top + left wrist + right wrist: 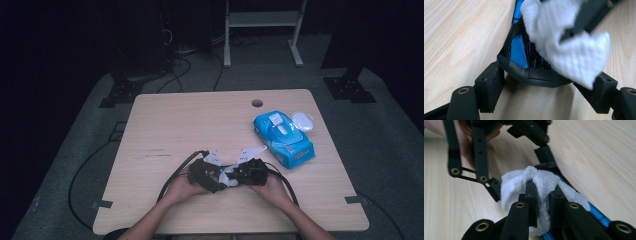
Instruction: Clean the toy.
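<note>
**Wipe on a black-and-blue object at the table's near edge**

Both grippers meet near the near edge of the table point(165, 120), about midway along it, with a hand behind each. The left gripper point(546, 80) has its jaws set apart around the curved black end of a black-and-blue object point(524, 57); its pads point(491, 85) stand at either side of that end, and whether they press on it I cannot tell. The right gripper point(543, 203) has its jaws closed tight on a white wipe point(516, 182), which bunches up over and around the pads. In the left gripper view the wipe lies on top of the object's blue part, touching it. Toward the far right corner lies a blue wipes pack point(283, 139), with a white lid point(302, 121) just beside it, both well apart from the grippers
</note>
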A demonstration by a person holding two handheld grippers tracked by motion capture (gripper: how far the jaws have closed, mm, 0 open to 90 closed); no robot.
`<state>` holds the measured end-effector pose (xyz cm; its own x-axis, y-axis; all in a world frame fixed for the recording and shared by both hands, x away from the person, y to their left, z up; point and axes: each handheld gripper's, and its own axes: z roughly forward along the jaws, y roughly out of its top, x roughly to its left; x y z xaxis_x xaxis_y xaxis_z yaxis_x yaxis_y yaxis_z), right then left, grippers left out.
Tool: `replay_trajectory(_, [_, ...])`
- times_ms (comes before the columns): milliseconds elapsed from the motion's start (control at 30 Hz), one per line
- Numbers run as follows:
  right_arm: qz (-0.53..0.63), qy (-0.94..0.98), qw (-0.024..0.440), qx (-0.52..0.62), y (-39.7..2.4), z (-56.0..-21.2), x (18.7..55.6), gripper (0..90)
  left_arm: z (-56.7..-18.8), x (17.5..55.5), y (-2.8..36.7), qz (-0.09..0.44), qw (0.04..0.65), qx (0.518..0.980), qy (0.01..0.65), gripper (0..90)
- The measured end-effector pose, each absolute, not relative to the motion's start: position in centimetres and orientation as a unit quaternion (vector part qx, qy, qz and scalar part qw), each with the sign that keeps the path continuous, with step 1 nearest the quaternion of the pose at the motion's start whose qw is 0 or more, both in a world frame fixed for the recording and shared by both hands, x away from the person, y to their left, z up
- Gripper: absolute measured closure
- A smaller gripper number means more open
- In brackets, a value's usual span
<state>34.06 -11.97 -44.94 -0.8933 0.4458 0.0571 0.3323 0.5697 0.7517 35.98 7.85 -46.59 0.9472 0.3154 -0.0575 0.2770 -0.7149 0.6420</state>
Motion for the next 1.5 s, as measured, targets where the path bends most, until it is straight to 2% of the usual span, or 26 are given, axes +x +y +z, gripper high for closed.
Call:
replay_trajectory(100, [0.402, 0.88, 0.096, 0.236, -13.1, -44.5, 34.4, 79.6, -46.6, 35.9, 7.8, 0.03, 0.342, 0.925, 0.161, 24.9])
replay_trajectory(267, [0.404, 0.877, 0.091, 0.245, -12.6, -44.5, 34.8, 79.4, -46.5, 35.9, 7.7, 0.033, 0.339, 0.927, 0.158, 25.0])
replay_trajectory(367, [0.401, 0.882, 0.069, 0.239, -10.2, -44.5, 35.6, 79.4, -46.6, 35.9, 7.6, 0.034, 0.341, 0.926, 0.159, 25.0])
replay_trajectory(467, [0.4, 0.882, 0.071, 0.239, -9.3, -44.7, 36.3, 79.4, -46.6, 35.9, 7.7, 0.031, 0.342, 0.925, 0.163, 25.1])
replay_trajectory(667, [0.403, 0.859, 0.082, 0.303, -12.1, -45.2, 37.9, 79.4, -46.6, 35.9, 7.7, 0.036, 0.342, 0.926, 0.156, 25.1])
replay_trajectory(767, [0.411, 0.853, 0.068, 0.314, -12.5, -45.4, 38.3, 79.7, -46.6, 35.8, 7.7, 0.039, 0.341, 0.926, 0.156, 25.1])
replay_trajectory(900, [0.424, 0.856, 0.041, 0.292, -10.6, -45.3, 37.6, 79.8, -46.6, 35.9, 7.6, 0.035, 0.341, 0.926, 0.158, 25.0])
replay_trajectory(1000, [0.414, 0.866, 0.063, 0.275, -9.6, -45.1, 36.9, 80.0, -46.6, 35.9, 7.9, 0.035, 0.341, 0.926, 0.157, 25.0])
replay_trajectory(1067, [0.423, 0.863, 0.034, 0.273, -9.9, -45.0, 36.8, 80.1, -46.6, 35.8, 7.9, 0.037, 0.341, 0.926, 0.157, 25.1])
replay_trajectory(1367, [0.433, 0.866, 0.01, 0.249, -10.2, -44.8, 35.3, 79.9, -46.5, 35.6, 7.8, 0.044, 0.337, 0.928, 0.155, 25.1])
replay_trajectory(1433, [0.434, 0.869, -0.016, 0.239, -10.8, -44.8, 35.3, 80.3, -46.6, 35.8, 7.8, 0.039, 0.34, 0.926, 0.157, 25.1])
replay_trajectory(1500, [0.417, 0.88, -0.008, 0.228, -11.1, -44.8, 34.9, 80.4, -46.6, 35.7, 7.7, 0.044, 0.34, 0.926, 0.156, 25.1])
